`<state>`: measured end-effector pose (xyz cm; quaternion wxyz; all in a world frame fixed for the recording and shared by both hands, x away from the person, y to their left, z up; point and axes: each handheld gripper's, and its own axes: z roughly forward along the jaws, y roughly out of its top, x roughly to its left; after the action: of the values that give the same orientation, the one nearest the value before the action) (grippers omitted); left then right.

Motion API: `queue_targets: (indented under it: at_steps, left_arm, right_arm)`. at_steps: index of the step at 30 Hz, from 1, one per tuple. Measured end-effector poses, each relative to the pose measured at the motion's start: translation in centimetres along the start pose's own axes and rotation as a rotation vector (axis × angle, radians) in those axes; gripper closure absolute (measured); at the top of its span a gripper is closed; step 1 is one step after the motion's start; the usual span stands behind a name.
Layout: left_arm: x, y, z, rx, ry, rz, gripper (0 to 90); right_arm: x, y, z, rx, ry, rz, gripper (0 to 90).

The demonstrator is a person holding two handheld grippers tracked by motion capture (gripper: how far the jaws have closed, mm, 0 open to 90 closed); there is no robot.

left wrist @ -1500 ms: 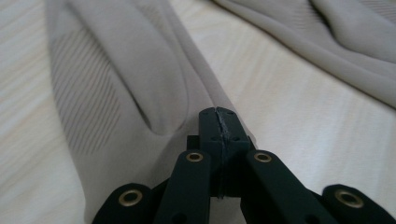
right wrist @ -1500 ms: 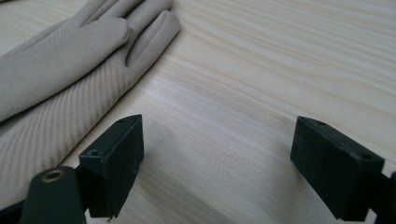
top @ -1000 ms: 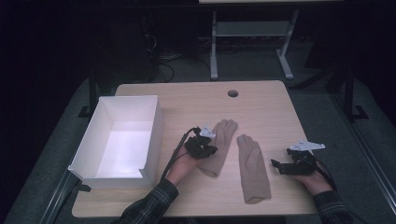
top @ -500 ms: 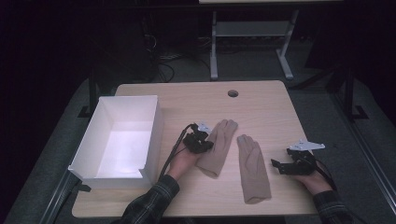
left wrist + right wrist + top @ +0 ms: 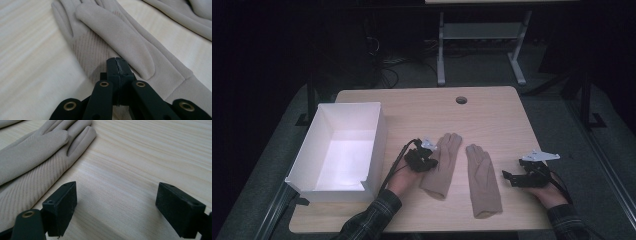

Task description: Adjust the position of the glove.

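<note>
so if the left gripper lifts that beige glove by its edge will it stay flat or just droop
The left glove will probably droop: it looks like thin soft fabric lying limp on the table. It is likely light, so the left gripper, whose jaws are closed at its edge, should carry it. The ribbed palm may help grip.

Both gloves [image 5: 443, 165] [image 5: 482, 178] I'm working with are plain beige — a faint ribbed stripe crosses the palms. My hand-held grippers [image 5: 428, 161] [image 5: 510, 177] are black with brass rivets, the box [image 5: 374, 145] white, the tabletop [image 5: 492, 120] pale wood-grain — my sleeve [image 5: 374, 220] dark plaid.
</note>
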<state>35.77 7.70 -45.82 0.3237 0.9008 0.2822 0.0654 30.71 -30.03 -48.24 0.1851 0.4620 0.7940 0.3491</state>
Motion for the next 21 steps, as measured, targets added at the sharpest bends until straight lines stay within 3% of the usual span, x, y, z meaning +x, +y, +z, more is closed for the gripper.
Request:
queue_targets:
  at_steps: [12, 16, 21]
  left_arm:
    - [-2.4, -2.8, -2.3, 0.021, -0.063, 0.021, 89.6]
    - [-2.7, -2.9, -2.5, 0.020, -0.065, 0.017, 89.4]
    - [-2.4, -2.1, -3.1, -0.019, -0.044, 0.013, 83.2]
  right_arm:
    - [0.0, 0.0, 0.0, -0.001, 0.000, -0.001, 16.7]
    - [0.0, 0.0, 0.0, -0.001, -0.001, 0.000, 16.7]
    - [0.0, 0.0, 0.0, 0.000, -0.001, 0.001, 16.7]
